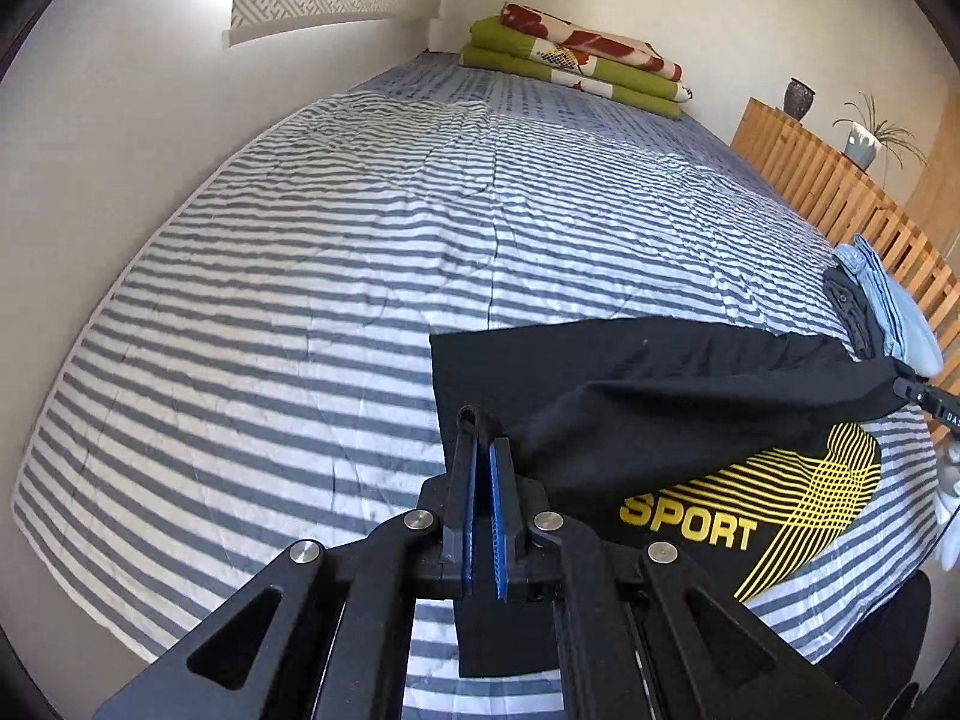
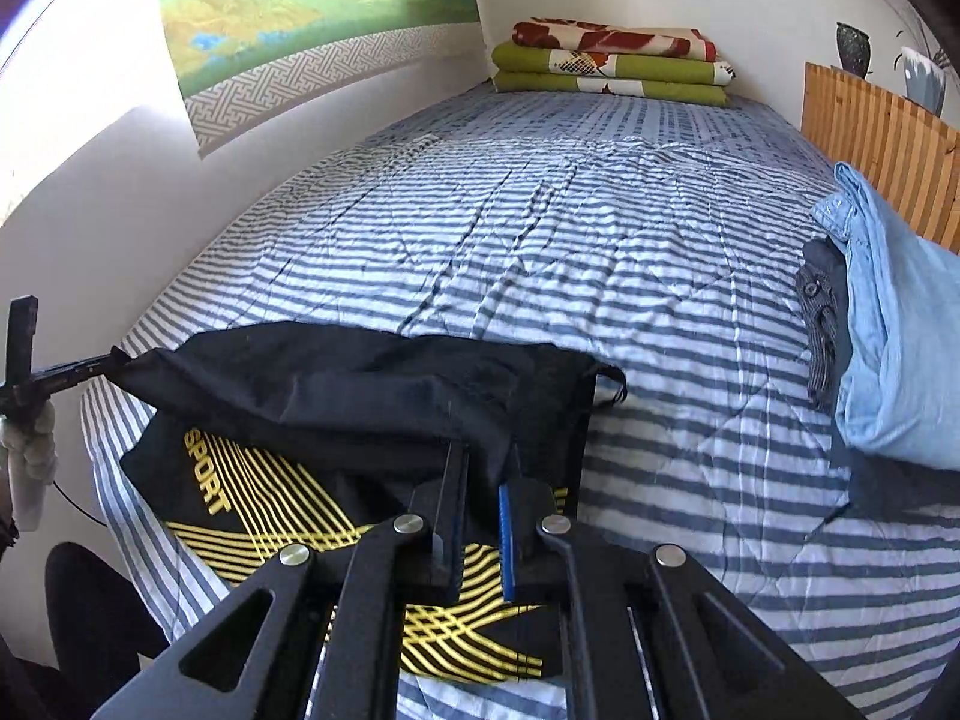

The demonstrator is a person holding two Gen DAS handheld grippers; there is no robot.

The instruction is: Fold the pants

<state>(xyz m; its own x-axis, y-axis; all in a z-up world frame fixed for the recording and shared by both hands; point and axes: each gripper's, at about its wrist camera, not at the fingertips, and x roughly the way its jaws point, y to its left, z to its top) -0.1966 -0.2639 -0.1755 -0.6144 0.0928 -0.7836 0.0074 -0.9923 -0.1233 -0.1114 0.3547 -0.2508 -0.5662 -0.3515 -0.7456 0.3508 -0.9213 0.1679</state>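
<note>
Black pants [image 1: 660,396] with a yellow SPORT print [image 1: 690,525] lie near the front edge of the striped bed. Their upper layer is lifted and stretched between the two grippers. My left gripper [image 1: 483,429] is shut on a folded black edge of the pants at their left end. The right gripper [image 1: 918,390] shows at the far right, pinching the other end. In the right wrist view the pants [image 2: 336,384] sag in a fold over the SPORT print [image 2: 207,474]. My right gripper [image 2: 485,468] is shut on black cloth, and the left gripper [image 2: 60,369] holds the far left corner.
The striped quilt [image 1: 360,252] covers the bed, which meets a white wall on the left. Folded green and red blankets [image 1: 576,60] sit at the far end. A stack of folded light-blue and dark clothes [image 2: 888,330] lies at the right edge by a wooden slatted rail [image 1: 840,192]. A gloved hand [image 2: 30,450] holds the left gripper.
</note>
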